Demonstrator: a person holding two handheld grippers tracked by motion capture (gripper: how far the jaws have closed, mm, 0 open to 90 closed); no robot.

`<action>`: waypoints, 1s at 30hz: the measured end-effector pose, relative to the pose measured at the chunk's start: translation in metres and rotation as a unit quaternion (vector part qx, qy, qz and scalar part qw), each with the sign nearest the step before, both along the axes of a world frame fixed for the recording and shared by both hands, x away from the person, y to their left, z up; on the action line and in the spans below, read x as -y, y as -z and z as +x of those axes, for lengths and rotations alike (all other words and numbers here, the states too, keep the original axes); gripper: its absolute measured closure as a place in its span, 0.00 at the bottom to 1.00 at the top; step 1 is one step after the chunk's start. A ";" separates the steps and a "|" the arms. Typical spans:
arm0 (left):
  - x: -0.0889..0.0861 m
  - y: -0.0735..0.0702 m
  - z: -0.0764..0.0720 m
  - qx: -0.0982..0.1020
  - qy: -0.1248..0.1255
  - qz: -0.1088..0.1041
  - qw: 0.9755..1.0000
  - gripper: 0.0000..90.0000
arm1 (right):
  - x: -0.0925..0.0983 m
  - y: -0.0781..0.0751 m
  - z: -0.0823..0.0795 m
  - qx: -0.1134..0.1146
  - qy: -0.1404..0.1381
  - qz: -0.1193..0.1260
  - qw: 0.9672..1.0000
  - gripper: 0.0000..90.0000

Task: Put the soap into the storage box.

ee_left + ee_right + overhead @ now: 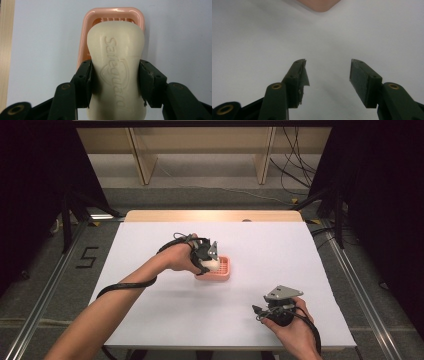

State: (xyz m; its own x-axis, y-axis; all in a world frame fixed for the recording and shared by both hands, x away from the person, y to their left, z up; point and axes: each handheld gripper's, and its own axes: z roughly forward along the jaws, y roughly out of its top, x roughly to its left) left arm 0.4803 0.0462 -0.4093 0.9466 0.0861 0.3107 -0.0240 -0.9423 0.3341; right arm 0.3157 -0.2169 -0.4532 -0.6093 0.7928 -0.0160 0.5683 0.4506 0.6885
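- The left gripper (115, 82) clamps a cream bar of soap (116, 62) across its narrow waist, one black finger (83, 82) pressed to each side of the bar.
- The soap's long axis runs straight ahead along the fingers in the left gripper view, its far end pointing over the pink soap dish (113, 12); the embossed lettering (a brand name, face up) runs the length of the bar.
- From the high view, the soap (211, 265) sits at the near-left end of the dish (223, 270), close to the middle of the white tabletop (150, 305); whether it touches the dish cannot be told.
- The right gripper (328, 72) rests near the tabletop's front right edge, well apart from the dish, its fingers spread with nothing between them.
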 end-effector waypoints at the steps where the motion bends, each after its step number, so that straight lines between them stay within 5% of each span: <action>1: 0.000 0.000 0.001 0.002 0.001 -0.001 1.000 0.54 | 0.000 0.000 0.000 0.001 0.000 -0.001 1.000 0.53; 30: 0.012 0.004 0.009 0.004 0.004 0.003 1.000 0.54 | -0.001 -0.002 -0.001 -0.004 0.006 0.003 1.000 0.53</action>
State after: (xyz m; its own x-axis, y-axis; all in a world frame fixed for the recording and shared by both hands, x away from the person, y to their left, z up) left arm 0.4890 0.0343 -0.4135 0.9450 0.0766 0.3180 -0.0341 -0.9438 0.3287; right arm 0.3147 -0.2161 -0.4516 -0.5995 0.8004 -0.0059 0.5796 0.4391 0.6865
